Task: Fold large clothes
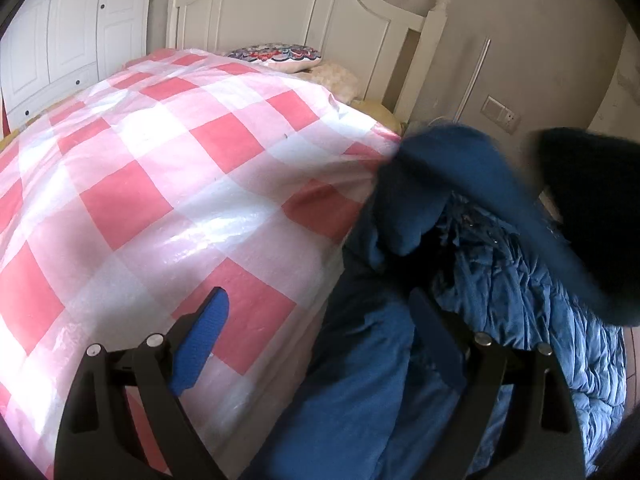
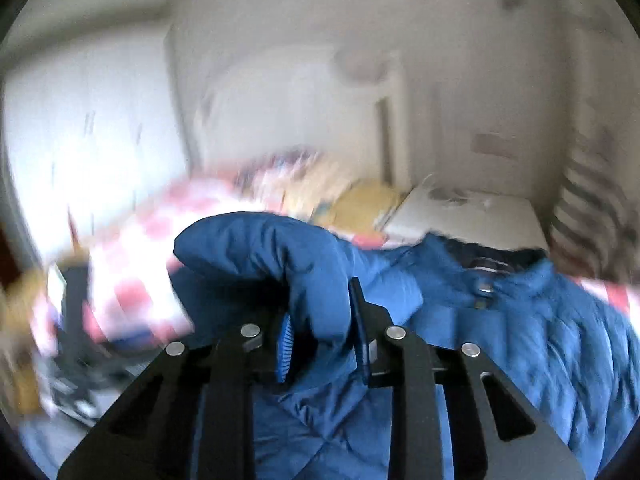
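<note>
Blue quilted coat [image 1: 500, 280], hanging bunched at the right edge of the bed [image 1: 180, 168], part draped over the side and part lifted. The right gripper [image 2: 320, 336] has its jaws closed on a thick fold of the coat, probably a sleeve or hem raised so the garment can be carried onto the bed and spread; motion blur in the right wrist view suggests a swing in progress. The left gripper [image 1: 320, 344] has its jaws wide apart, holding nothing, poised over the coat's lower part, likely to take a second corner. The pink checked cover [image 1: 140, 200] offers broad open room toward the headboard [image 1: 300, 12]. A bedside cabinet [image 2: 472, 212] stands close beyond the coat, limiting room on that side.
</note>
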The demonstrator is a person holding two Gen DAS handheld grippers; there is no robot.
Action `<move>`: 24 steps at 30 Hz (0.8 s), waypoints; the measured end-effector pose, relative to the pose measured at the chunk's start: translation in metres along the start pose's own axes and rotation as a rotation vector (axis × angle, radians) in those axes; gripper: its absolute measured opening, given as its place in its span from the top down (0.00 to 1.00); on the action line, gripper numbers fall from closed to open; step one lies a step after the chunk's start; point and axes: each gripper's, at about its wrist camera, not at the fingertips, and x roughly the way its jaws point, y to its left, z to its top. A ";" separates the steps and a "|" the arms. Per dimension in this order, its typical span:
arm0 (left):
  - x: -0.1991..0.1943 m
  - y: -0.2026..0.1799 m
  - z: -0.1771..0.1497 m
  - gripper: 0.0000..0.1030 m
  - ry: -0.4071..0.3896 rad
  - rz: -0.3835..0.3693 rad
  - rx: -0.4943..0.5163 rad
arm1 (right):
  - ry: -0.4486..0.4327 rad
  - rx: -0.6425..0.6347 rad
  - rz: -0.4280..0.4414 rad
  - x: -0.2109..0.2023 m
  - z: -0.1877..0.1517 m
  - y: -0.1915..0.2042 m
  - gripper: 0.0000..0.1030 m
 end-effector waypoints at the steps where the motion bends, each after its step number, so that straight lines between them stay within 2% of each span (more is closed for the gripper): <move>1: -0.001 -0.001 0.000 0.12 -0.004 -0.001 0.003 | -0.036 0.087 -0.009 -0.017 -0.001 -0.018 0.75; 3: -0.001 -0.002 -0.001 0.12 -0.004 -0.005 0.009 | -0.051 0.240 -0.021 -0.035 -0.010 -0.052 0.75; 4: -0.001 -0.002 -0.001 0.12 -0.003 -0.006 0.010 | -0.010 0.301 -0.037 -0.037 -0.018 -0.074 0.75; 6: 0.000 -0.002 -0.001 0.12 0.003 -0.009 0.010 | 0.069 0.317 -0.103 -0.033 -0.035 -0.096 0.74; 7: 0.000 -0.003 -0.001 0.12 0.005 -0.009 0.011 | 0.100 0.330 -0.109 -0.031 -0.041 -0.102 0.73; 9: 0.000 -0.003 -0.001 0.12 0.007 -0.009 0.009 | 0.190 0.401 -0.103 -0.024 -0.054 -0.118 0.56; 10: 0.000 -0.002 -0.001 0.12 0.006 -0.010 0.009 | 0.216 0.428 -0.094 -0.022 -0.057 -0.122 0.35; 11: 0.000 -0.002 -0.001 0.12 0.007 -0.010 0.008 | 0.226 0.462 -0.066 -0.021 -0.061 -0.127 0.22; 12: 0.000 -0.002 -0.001 0.12 0.008 -0.010 0.009 | 0.210 0.473 -0.053 -0.023 -0.062 -0.130 0.21; 16: 0.001 -0.002 0.000 0.11 0.009 -0.010 0.009 | 0.140 0.531 -0.114 -0.036 -0.062 -0.143 0.22; 18: 0.001 -0.002 0.000 0.11 0.010 -0.011 0.009 | 0.100 0.601 -0.134 -0.044 -0.064 -0.160 0.30; 19: 0.001 -0.002 0.000 0.11 0.010 -0.011 0.009 | 0.089 0.617 -0.133 -0.046 -0.067 -0.163 0.40; 20: 0.001 -0.003 0.000 0.11 0.010 -0.011 0.009 | 0.076 0.610 -0.140 -0.049 -0.070 -0.163 0.56; 22: 0.003 -0.002 0.000 0.11 0.013 -0.013 0.008 | 0.042 0.542 -0.163 -0.055 -0.071 -0.149 0.67; 24: 0.003 -0.002 0.000 0.11 0.013 -0.014 0.007 | -0.006 0.434 -0.190 -0.067 -0.061 -0.129 0.71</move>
